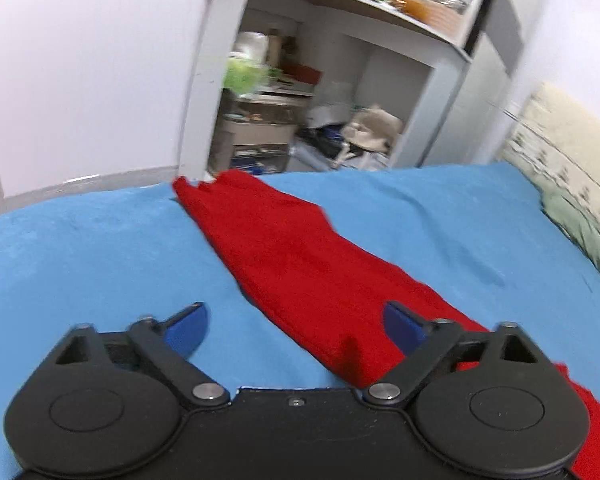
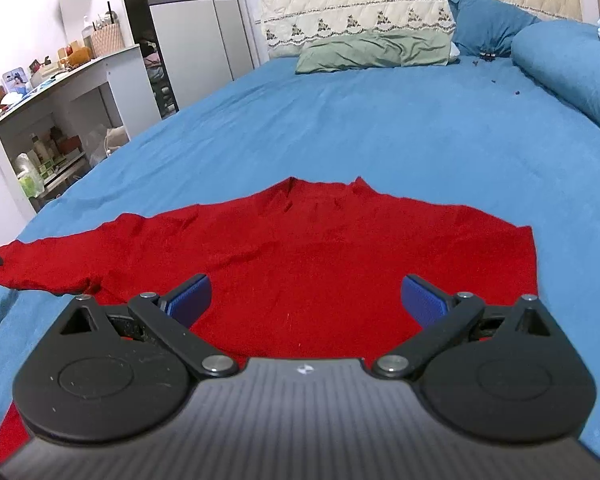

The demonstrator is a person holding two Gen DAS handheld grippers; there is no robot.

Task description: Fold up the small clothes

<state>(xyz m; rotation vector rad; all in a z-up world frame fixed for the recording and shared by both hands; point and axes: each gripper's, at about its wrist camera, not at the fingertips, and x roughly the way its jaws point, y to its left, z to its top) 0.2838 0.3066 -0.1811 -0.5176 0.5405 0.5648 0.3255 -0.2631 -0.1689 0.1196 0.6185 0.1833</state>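
Blue bedsheet (image 2: 380, 128), red top (image 2: 300, 260) under spread right hand-held gripper (image 2: 306, 298).

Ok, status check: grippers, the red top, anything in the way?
Left gripper open, empty, over sleeve. Right gripper open, empty, over body. Red top spread flat on blue bedsheet, unfolded. Nothing on it.

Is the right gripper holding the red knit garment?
No: the right gripper hangs open above the red knit garment, gripping nothing.

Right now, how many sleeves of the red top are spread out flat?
1. The left sleeve stretches out toward the bed edge; the right side ends in a straight edge, its sleeve apparently folded in or hidden.
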